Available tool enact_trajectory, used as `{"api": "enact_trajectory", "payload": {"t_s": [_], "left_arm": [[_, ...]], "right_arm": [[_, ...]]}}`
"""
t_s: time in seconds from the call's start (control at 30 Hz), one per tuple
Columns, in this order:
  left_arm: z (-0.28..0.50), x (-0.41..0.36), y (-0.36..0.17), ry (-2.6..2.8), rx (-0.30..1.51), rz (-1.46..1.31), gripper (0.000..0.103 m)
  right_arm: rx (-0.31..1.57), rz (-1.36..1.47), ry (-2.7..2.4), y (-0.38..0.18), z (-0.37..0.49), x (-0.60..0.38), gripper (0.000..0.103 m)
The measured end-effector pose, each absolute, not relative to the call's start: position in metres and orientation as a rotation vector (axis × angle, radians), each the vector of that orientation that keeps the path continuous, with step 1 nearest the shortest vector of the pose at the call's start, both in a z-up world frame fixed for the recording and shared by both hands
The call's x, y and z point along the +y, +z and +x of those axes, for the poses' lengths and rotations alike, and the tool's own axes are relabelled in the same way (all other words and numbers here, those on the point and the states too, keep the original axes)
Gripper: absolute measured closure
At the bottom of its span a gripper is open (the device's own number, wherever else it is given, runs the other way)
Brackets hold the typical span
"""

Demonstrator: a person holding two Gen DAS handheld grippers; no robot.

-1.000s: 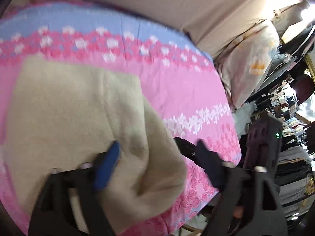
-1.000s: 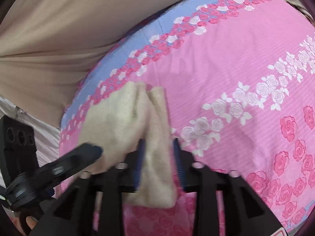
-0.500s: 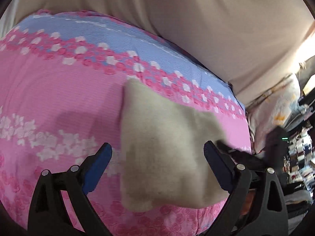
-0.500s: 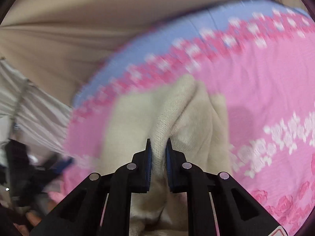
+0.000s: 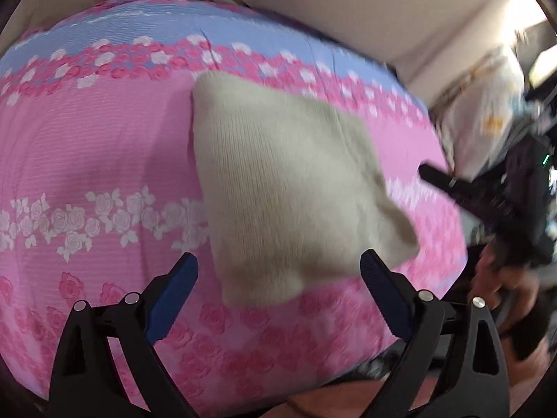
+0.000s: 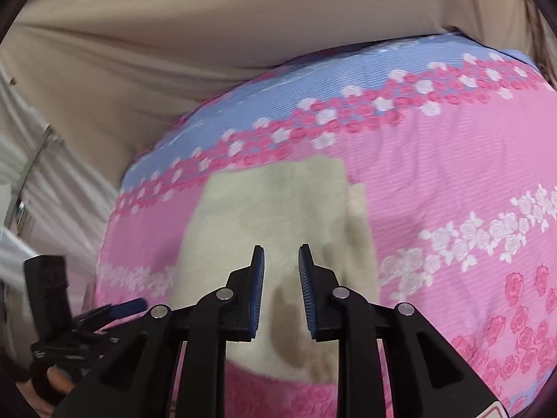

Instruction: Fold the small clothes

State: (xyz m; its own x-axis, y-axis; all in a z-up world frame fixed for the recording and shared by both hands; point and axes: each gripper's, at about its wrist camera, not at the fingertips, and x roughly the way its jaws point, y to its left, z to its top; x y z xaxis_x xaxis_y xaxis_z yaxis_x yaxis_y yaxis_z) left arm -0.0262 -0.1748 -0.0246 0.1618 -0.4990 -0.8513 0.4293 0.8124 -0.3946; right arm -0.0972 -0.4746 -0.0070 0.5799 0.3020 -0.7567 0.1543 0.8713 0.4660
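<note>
Lay folded on the pink floral bedspread [image 5: 104, 146]: cream knit garment [image 5: 285, 188], beyond left gripper [image 5: 278, 271], spread wide and empty; under right gripper [image 6: 281, 257], parting, clear of cloth.

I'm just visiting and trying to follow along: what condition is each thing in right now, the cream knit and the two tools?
Cream knit garment: folded, lying flat on the pink floral bedspread, held by nothing.
Left tool: wide open, empty, hovering above the garment's near edge.
Right tool: jaws opening, a narrow gap, nothing between them, above the garment.
</note>
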Motion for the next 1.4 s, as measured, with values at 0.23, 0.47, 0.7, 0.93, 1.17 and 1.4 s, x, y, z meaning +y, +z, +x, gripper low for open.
{"api": "enact_trajectory", "payload": {"t_s": [0.23, 0.47, 0.7, 0.93, 1.17, 1.4], "left_arm": [[-0.056, -0.187, -0.060, -0.669, 1.220, 0.237, 0.011], [-0.025, -0.158, -0.104, -0.521, 1.269, 0.044, 0.053], [-0.032, -0.136, -0.104, -0.519, 1.260, 0.018, 0.054], [-0.047, -0.144, -0.002, -0.668, 1.049, 0.004, 0.041], [-0.004, -0.209, -0.060, -0.581, 1.171, 0.094, 0.036], [0.003, -0.191, -0.086, -0.510, 1.266, -0.067, 0.024]], "right_arm": [[1.050, 0.553, 0.072, -0.042, -0.101, -0.459, 0.082], [1.129, 0.445, 0.030, -0.070, -0.095, -0.454, 0.092], [1.116, 0.514, -0.045, -0.073, -0.108, -0.463, 0.102], [0.984, 0.428, 0.064, -0.015, -0.071, -0.438, 0.092], [1.176, 0.353, -0.049, -0.089, -0.009, -0.452, 0.100], [1.165, 0.312, 0.021, -0.069, -0.041, -0.428, 0.093]]}}
